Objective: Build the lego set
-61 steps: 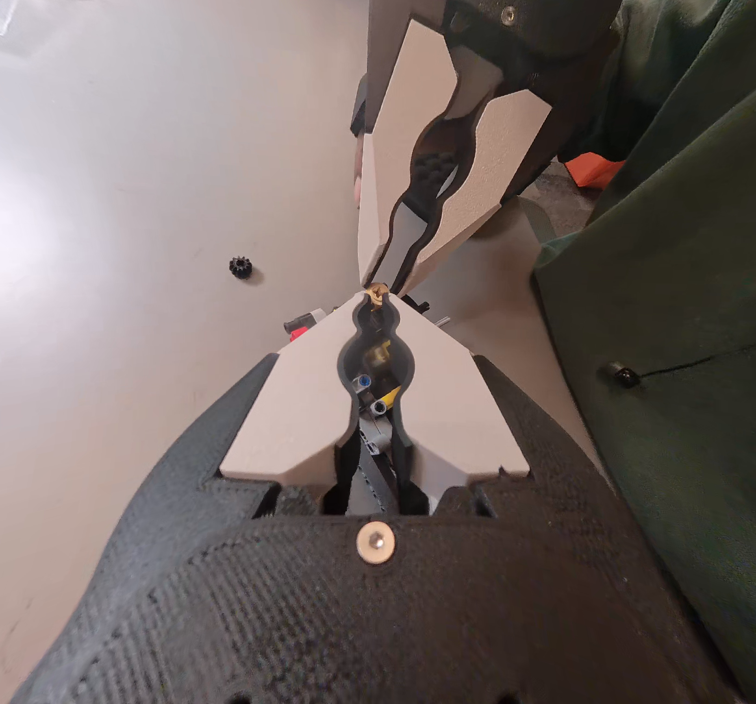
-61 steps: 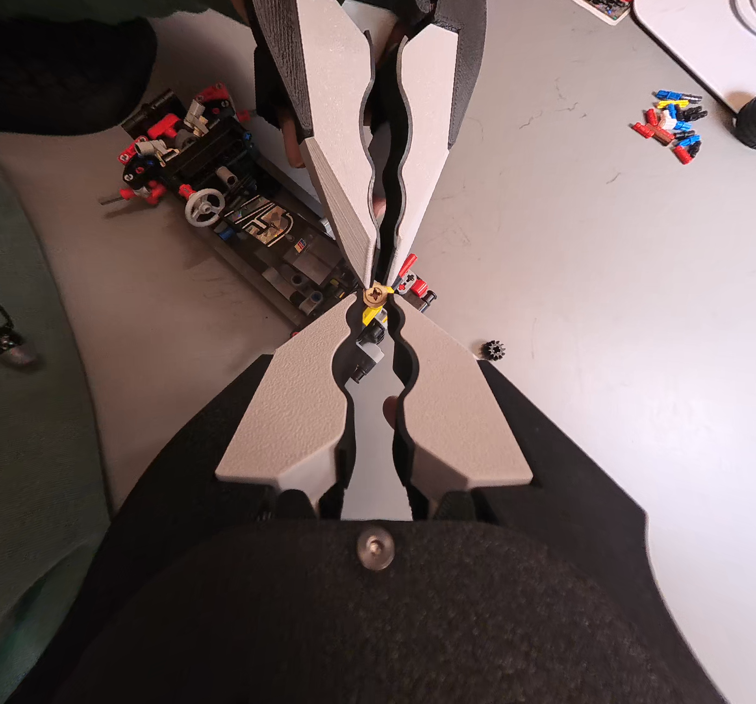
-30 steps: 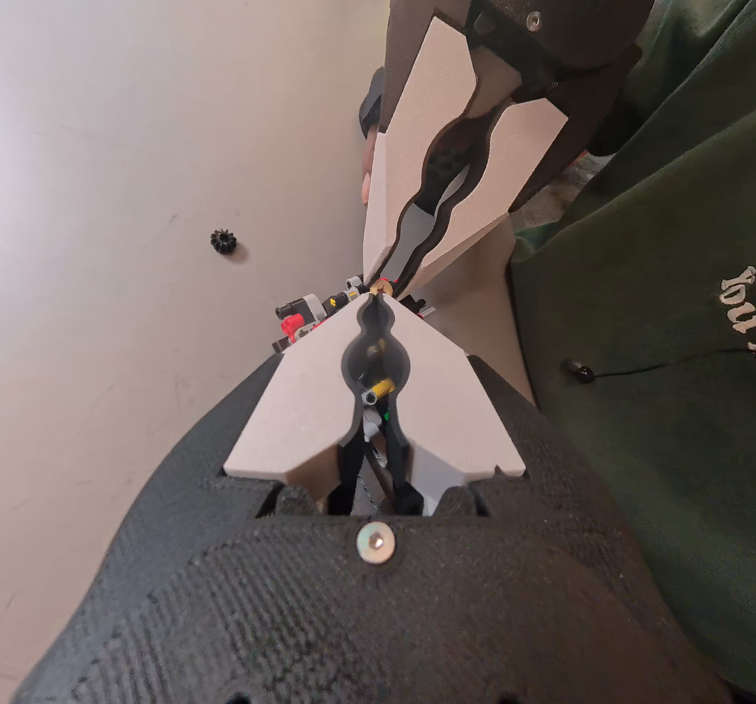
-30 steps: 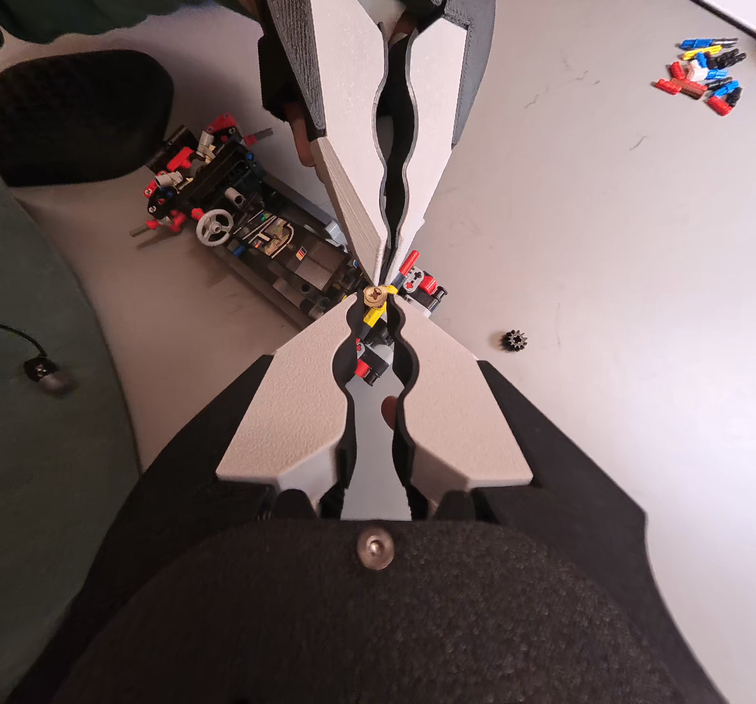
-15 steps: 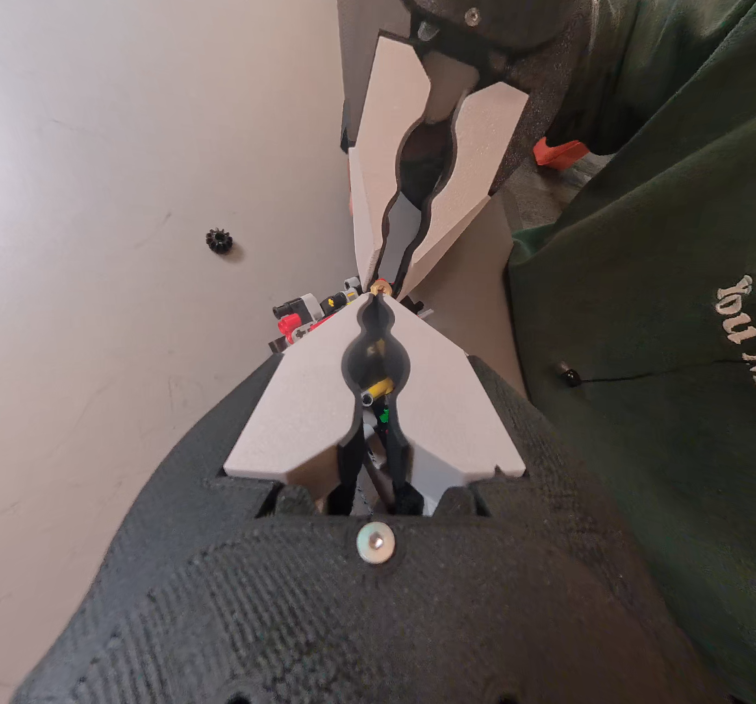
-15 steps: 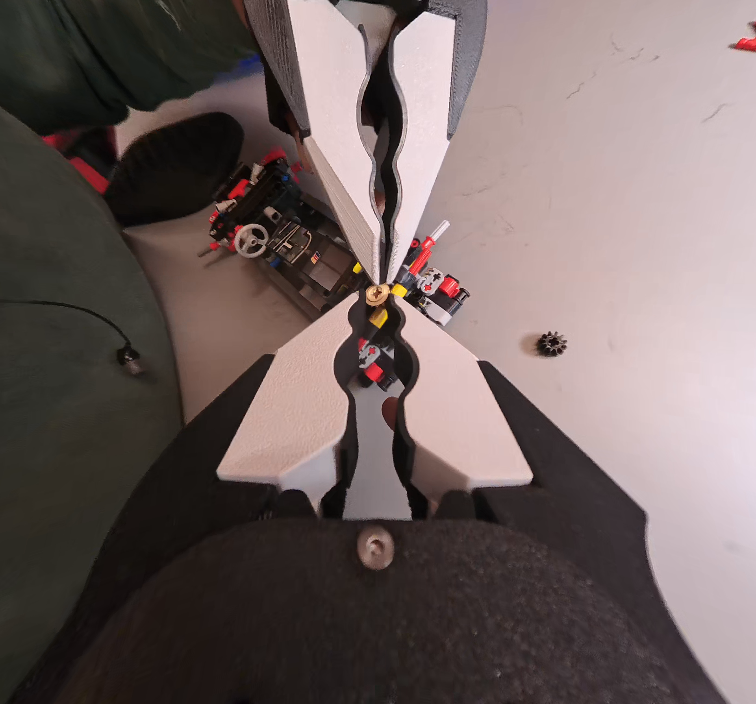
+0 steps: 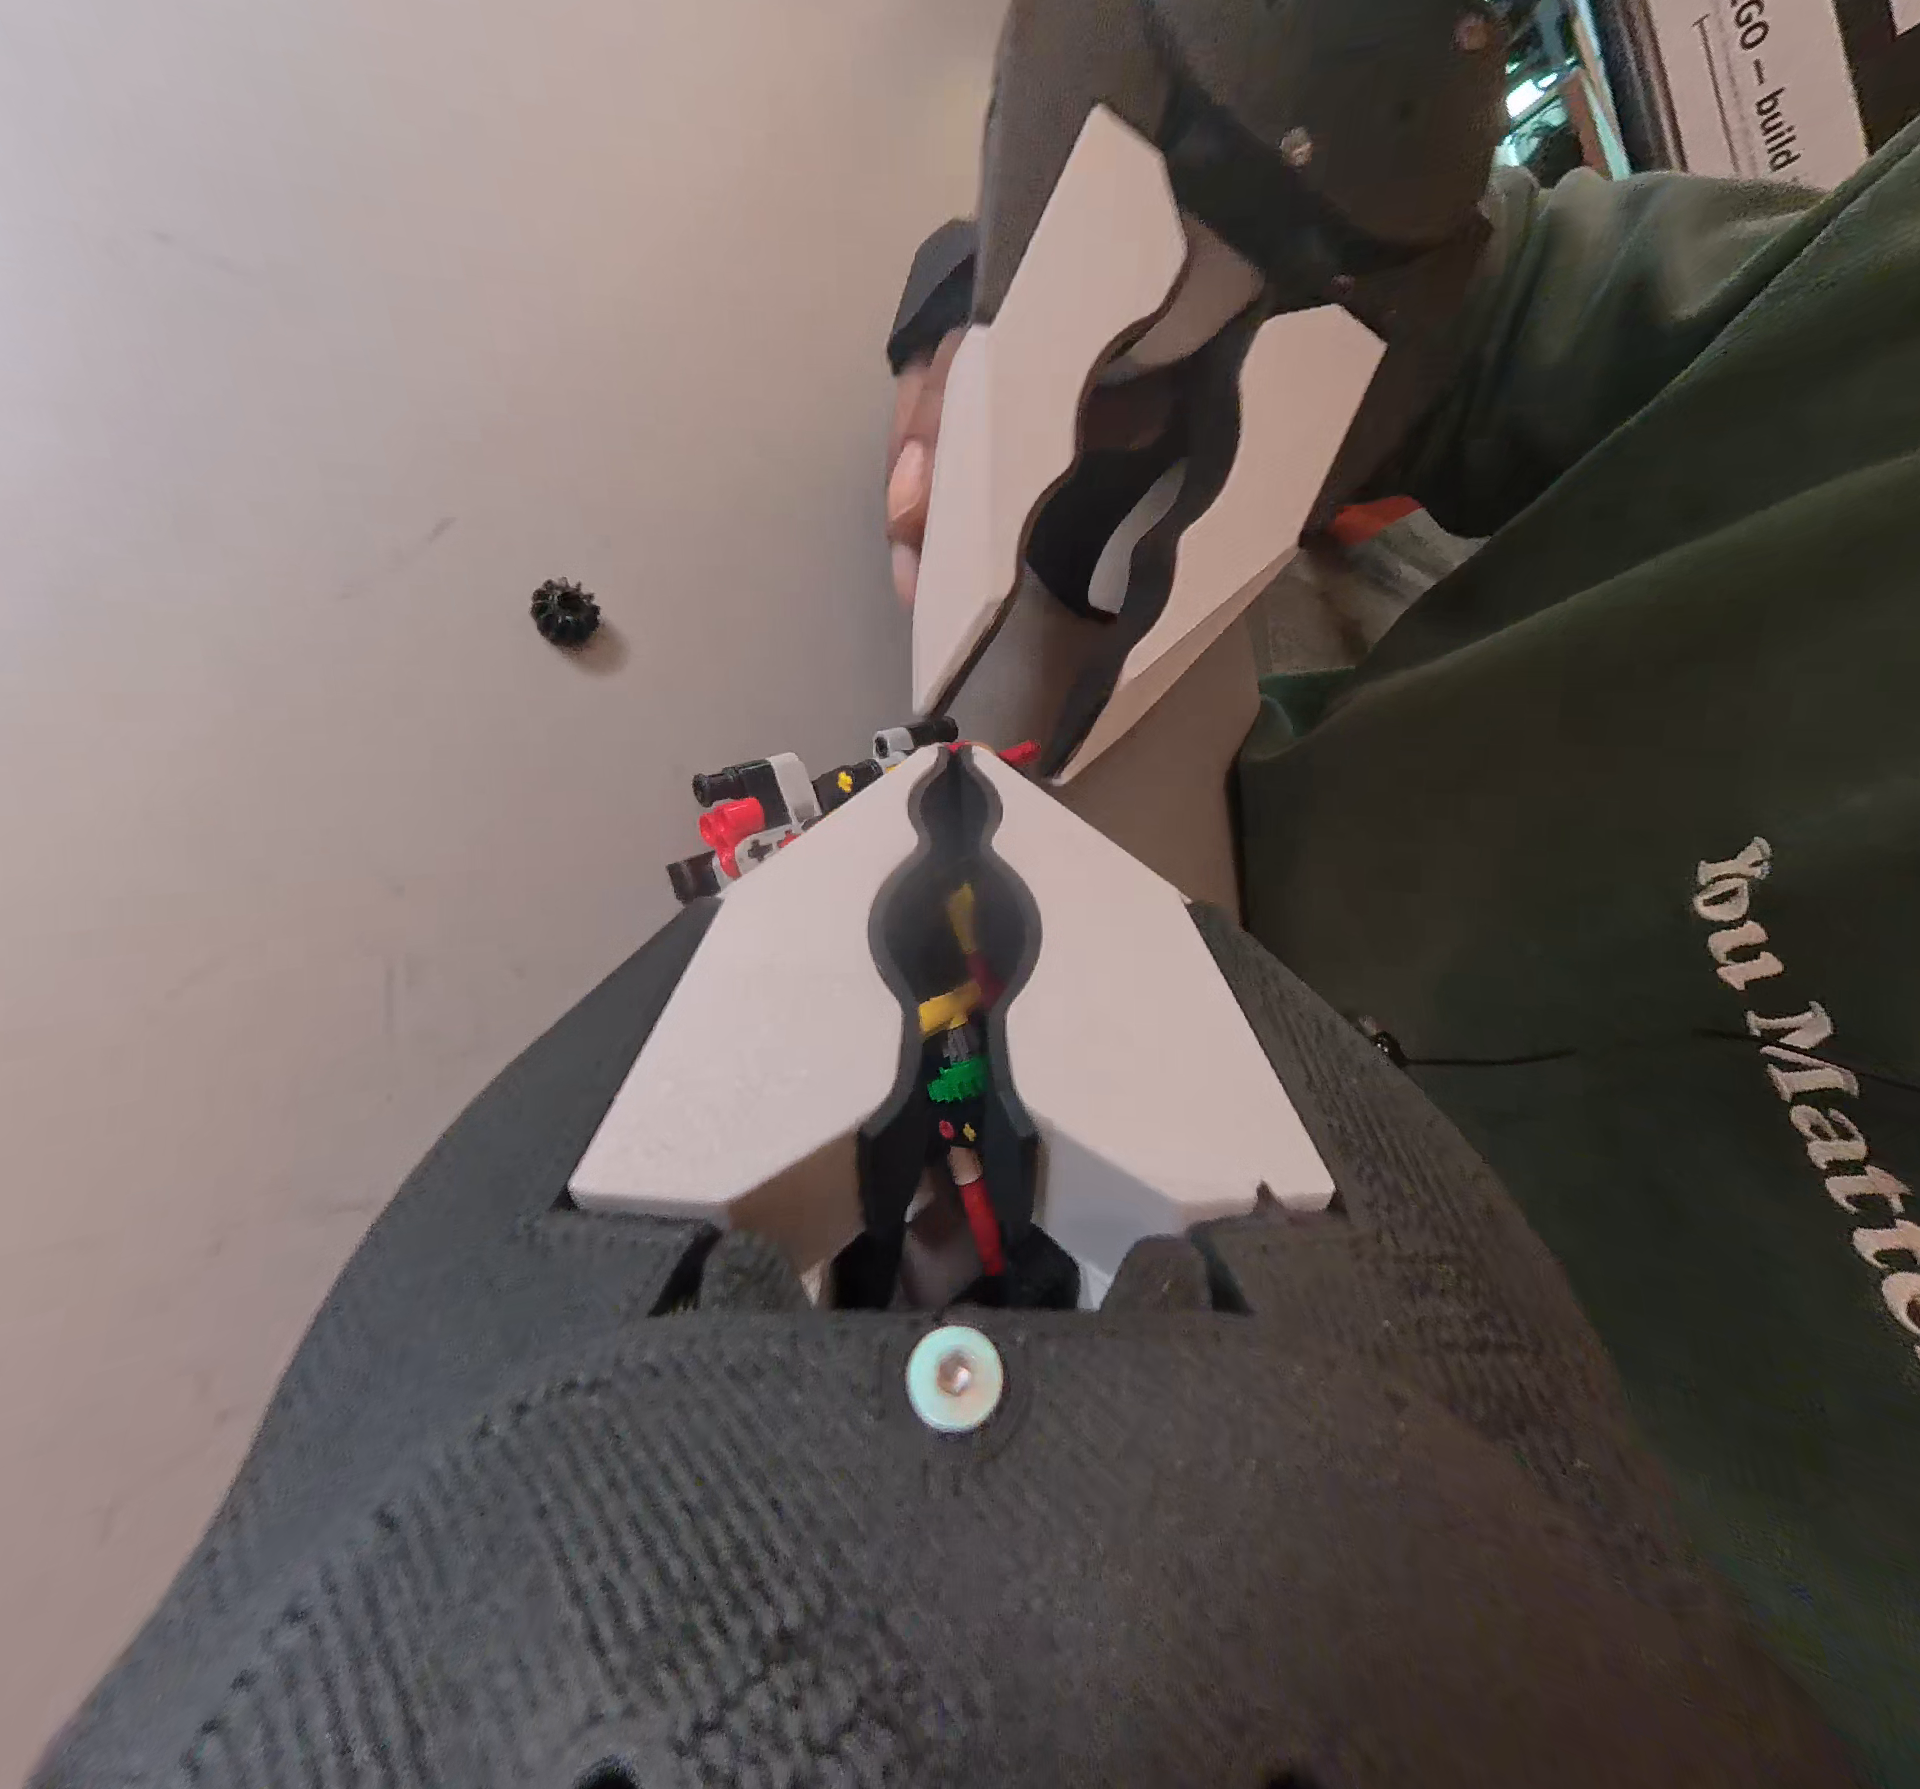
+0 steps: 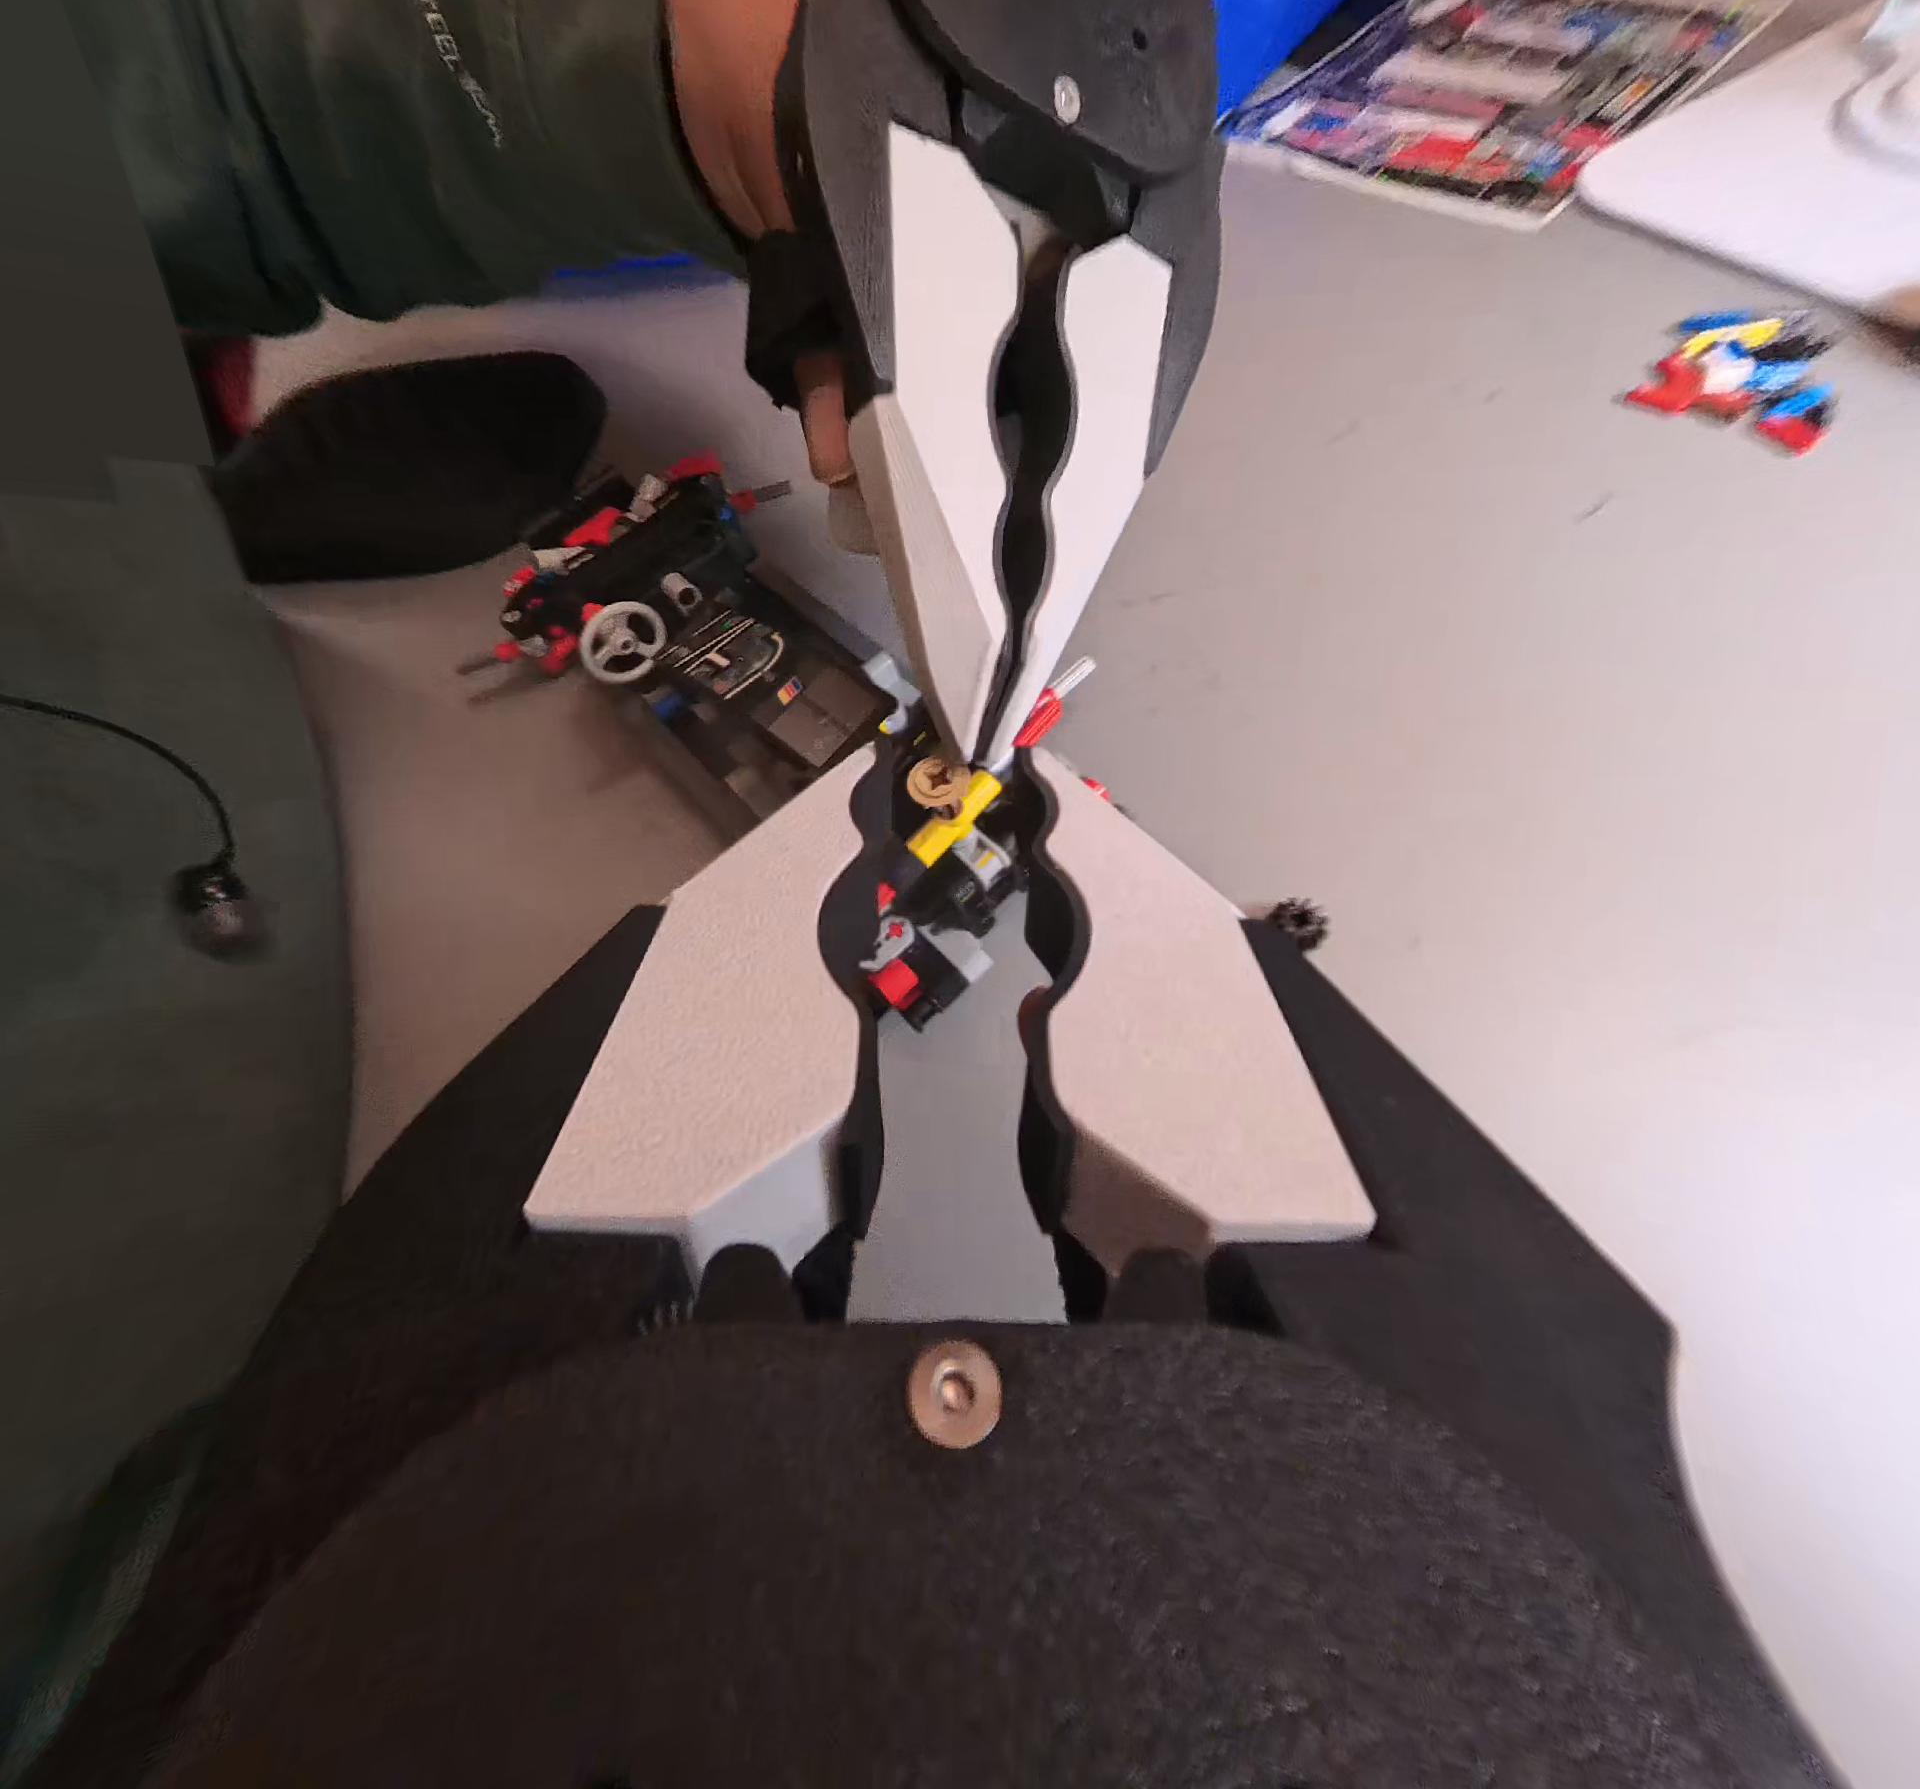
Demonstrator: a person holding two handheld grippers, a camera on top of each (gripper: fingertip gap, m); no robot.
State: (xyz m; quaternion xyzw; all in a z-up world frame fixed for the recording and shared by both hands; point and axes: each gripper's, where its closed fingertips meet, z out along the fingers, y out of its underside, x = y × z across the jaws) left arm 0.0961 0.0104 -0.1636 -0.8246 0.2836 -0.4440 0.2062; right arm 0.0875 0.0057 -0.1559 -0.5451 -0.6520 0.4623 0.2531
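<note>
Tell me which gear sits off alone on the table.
The small black gear lies loose on the bare table. The tan one is mounted on the yellow piece pinched in the left gripper.

grey scuffed table (image 8: 1507,804) | white board (image 7: 1756,25) behind | even light

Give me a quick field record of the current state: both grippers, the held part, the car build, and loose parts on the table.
left gripper: shut on the small axle assembly
right gripper: open, fingertips either side of the tan bush
small axle assembly: yellow connector, tan bush at the end
lego car chassis: lying on the table, grey steering wheel fitted
black gear: loose, alone
loose pin pile: far side, near the instruction booklet
</note>
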